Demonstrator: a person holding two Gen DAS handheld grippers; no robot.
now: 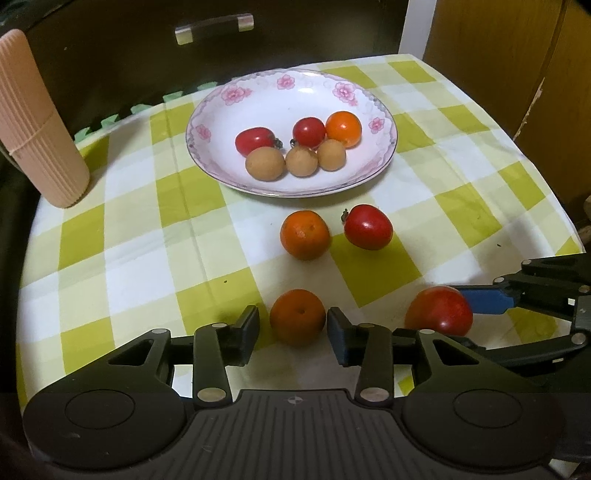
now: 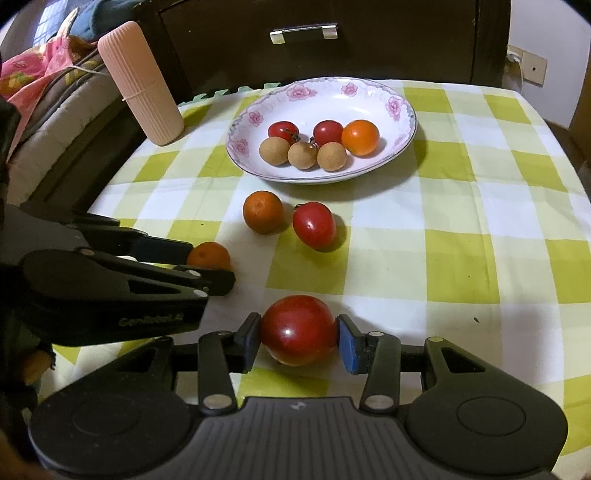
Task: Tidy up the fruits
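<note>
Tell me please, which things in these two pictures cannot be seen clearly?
- Right wrist view: the orange by the left hand-held gripper is half hidden behind its fingers.
- Left wrist view: the right hand-held gripper is cut by the right edge; its near finger hides behind the tomato.
- Both views: the drawer is cut by the top edge.

A table under a yellow-green and white checked cloth carries everything. At the far side sits a white plate with pink flowers on its rim. Just in front of it lie a small orange and a tomato, close together but apart. Nearer still — towards the front edge — rest a second orange and a larger tomato, well apart from each other. A ribbed pink cylinder stands upright at the far left corner.
</note>
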